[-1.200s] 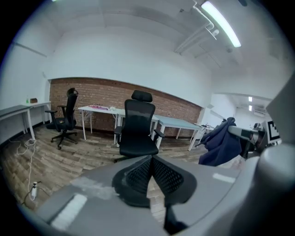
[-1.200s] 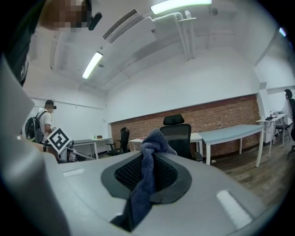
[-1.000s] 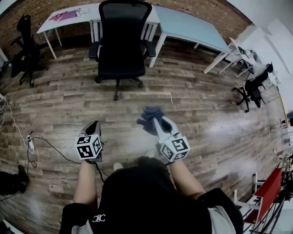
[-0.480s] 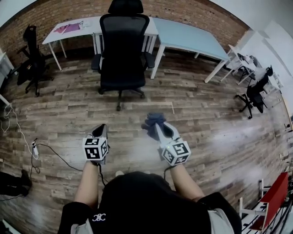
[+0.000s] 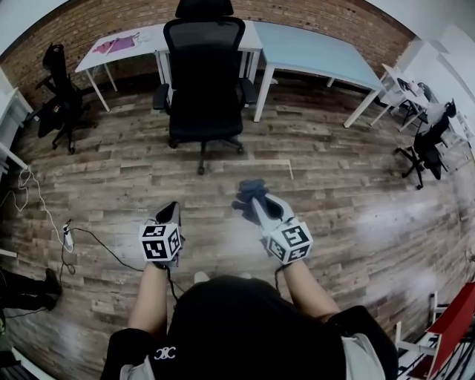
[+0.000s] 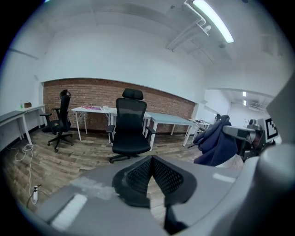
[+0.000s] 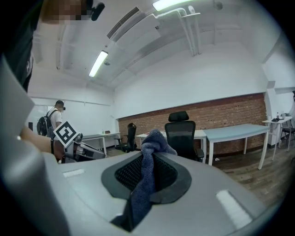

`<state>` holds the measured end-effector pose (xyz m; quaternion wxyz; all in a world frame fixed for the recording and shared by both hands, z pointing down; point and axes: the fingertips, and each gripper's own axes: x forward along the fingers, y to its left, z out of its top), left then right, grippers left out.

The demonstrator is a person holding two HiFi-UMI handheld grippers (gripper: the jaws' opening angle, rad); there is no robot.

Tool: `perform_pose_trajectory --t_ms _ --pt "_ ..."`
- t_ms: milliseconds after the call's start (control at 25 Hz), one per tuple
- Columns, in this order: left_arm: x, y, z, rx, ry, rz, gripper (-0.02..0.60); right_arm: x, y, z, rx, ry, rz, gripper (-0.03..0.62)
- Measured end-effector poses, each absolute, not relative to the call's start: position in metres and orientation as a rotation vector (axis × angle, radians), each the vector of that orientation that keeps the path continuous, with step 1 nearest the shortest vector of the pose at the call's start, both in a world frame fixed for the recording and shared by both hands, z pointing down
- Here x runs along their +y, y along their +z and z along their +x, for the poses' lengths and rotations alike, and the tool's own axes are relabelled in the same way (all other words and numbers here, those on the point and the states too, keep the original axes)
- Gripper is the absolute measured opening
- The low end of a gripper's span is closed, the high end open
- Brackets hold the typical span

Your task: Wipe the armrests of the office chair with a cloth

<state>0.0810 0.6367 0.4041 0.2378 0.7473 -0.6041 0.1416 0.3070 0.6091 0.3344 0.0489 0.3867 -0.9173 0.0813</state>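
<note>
The chair [image 5: 204, 89] now sits nearer in the head view, yet well apart ahead on the floor [image 5: 334, 185]; right gripper [image 5: 255, 199] clamps the blue cloth [image 5: 247, 188], left gripper [image 5: 173, 211] jaws meet on nothing; armrests [image 5: 160, 98] unwiped, approach likely under way.

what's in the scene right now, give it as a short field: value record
left claw: shut, empty
right claw: shut on cloth
cloth: dark blue, bunched above the tips
office chair: black, upright, ahead of both claws, apart from them
armrests: wiping not yet begun
floor: wood planks
behind chair: desks, brick wall
</note>
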Motion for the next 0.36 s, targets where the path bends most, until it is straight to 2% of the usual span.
perform_pose_trajectory --t_ms 360 --pt "0.6378 0.4046 0.0915 -1.670 0.405 2.030 0.005 0.6051 0.3443 0.3156 -2.797 0.278 1.129 0.048"
